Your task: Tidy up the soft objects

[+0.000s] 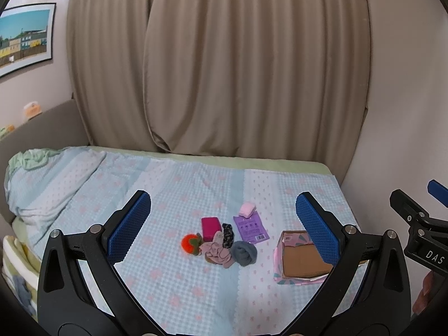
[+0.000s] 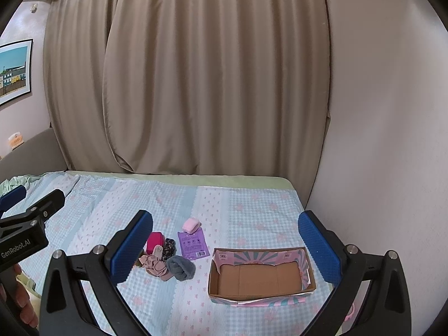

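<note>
On the checked blue bedspread (image 2: 246,212), before beige curtains (image 2: 196,84), soft items (image 2: 168,260) lie heaped left of an open cardboard box (image 2: 260,280). Left gripper (image 1: 224,224) and right gripper (image 2: 226,243) both hover spread wide, empty.

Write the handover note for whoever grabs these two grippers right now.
Left gripper: open, empty, above the bed.
Right gripper: open, empty, also held above the bed.
Soft items are piled mid-bed: grey sock roll, pink scrunchie, orange pom-pom, dark patterned piece, magenta pouch. Pink roll and purple packet lie just behind the pile.
Cardboard box sits to the right of the pile, open, with nothing inside.
Done: nothing moved yet.
Left: likely move every item into the box.
</note>
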The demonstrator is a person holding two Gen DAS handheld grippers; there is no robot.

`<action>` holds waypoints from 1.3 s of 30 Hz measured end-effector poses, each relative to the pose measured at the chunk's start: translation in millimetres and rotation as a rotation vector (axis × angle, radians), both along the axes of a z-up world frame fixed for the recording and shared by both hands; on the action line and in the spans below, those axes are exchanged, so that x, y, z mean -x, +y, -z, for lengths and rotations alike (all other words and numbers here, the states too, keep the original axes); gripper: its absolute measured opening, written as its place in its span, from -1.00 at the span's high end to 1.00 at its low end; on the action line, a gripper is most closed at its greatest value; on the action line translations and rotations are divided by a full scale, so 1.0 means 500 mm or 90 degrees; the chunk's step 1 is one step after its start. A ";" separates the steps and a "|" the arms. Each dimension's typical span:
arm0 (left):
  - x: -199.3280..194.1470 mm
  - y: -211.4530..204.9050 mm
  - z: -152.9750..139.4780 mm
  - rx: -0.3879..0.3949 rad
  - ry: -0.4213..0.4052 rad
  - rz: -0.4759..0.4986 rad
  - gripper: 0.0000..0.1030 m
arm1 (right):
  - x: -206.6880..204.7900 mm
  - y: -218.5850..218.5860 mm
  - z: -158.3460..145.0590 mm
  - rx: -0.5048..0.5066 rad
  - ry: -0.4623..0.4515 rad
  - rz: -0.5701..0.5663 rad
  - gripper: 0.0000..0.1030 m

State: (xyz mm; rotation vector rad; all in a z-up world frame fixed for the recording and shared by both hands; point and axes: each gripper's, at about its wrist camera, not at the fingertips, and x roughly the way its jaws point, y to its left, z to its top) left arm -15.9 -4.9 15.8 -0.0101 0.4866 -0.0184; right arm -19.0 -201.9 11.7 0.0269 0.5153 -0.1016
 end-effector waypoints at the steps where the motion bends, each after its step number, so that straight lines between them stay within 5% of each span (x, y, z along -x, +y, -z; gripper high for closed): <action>1: 0.000 0.000 0.000 0.000 0.001 0.000 -0.99 | 0.001 0.001 -0.002 0.000 0.000 0.001 -0.99; 32: 0.016 0.021 0.010 0.016 0.007 0.008 -0.99 | 0.003 0.016 -0.005 -0.004 0.001 0.005 -0.99; 39: 0.002 0.093 0.028 0.047 0.028 -0.025 -0.99 | -0.003 0.044 0.004 -0.004 0.006 -0.008 -0.99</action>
